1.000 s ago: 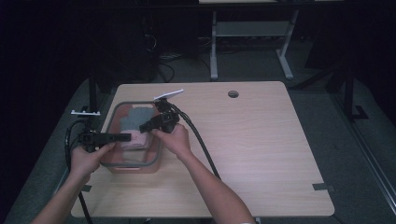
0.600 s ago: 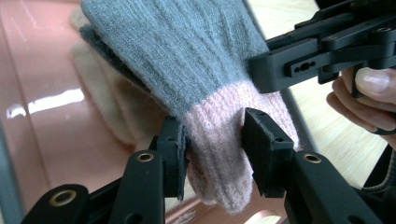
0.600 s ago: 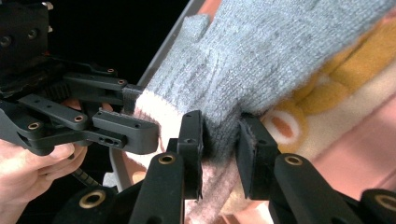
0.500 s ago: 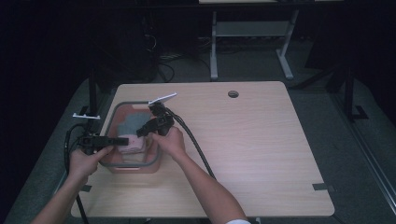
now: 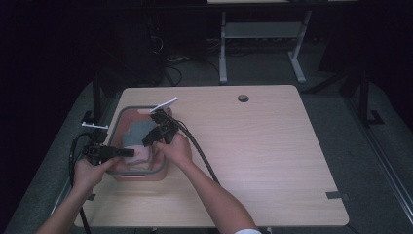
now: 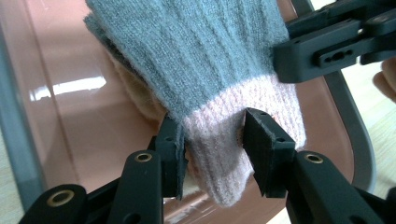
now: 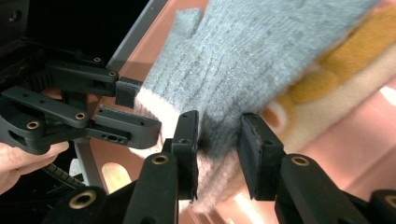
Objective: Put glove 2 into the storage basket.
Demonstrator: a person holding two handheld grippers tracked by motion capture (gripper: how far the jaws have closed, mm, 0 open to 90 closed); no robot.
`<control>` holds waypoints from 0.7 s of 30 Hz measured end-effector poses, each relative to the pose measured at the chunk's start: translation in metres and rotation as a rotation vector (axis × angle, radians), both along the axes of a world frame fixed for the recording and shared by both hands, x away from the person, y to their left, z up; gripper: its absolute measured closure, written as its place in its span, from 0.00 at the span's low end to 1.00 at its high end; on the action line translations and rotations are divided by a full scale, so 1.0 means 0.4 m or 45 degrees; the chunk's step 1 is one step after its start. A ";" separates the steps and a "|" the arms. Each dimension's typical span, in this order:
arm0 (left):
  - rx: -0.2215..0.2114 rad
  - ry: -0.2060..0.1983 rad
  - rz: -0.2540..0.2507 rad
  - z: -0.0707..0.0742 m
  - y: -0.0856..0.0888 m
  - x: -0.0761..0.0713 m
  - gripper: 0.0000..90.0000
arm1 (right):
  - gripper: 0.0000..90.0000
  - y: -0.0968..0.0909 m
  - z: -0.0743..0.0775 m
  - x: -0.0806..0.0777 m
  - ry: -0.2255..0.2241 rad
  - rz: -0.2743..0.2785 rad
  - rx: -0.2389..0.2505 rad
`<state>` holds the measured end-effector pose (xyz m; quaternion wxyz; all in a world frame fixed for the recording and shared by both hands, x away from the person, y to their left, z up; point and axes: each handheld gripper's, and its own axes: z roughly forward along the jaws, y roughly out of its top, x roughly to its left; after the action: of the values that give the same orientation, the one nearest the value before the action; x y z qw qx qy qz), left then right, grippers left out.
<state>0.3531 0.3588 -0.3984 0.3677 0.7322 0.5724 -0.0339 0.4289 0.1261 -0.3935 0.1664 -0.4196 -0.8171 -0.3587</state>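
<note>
A grey knit glove with a pale pink cuff lies in a pink see-through bin at the table's left. My left gripper is shut on the cuff, both pads pressing into the pink knit. It reaches in from the bin's left side. My right gripper straddles the glove near the cuff. Its jaws have just been opening, and the fabric sits between them with a dark gap at the left pad. It comes in from the right, tip to tip with the left gripper.
A cream and mustard cloth lies under the glove in the bin. The bin's grey rim runs close beside the left jaw. Black cables trail from both grippers across the wooden table. A round cable hole lies at the far edge.
The right hand has edged a little to the left over the bin. The left hand has kept still on the glove's cuff.
</note>
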 end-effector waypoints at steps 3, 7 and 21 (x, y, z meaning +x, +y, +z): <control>0.008 -0.009 0.006 0.002 -0.001 0.001 0.65 | 0.75 -0.011 0.008 0.002 -0.015 -0.009 -0.009; 0.015 -0.021 -0.004 0.007 0.000 0.005 0.60 | 0.74 -0.022 0.019 0.000 -0.030 -0.011 -0.013; 0.041 -0.072 0.024 0.061 -0.004 0.008 0.54 | 0.72 -0.061 0.050 -0.009 -0.056 -0.037 0.018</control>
<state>0.3564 0.3571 -0.3741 0.3721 0.7333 0.5691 -0.0005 0.4255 0.1018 -0.3736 0.1462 -0.4221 -0.8119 -0.3759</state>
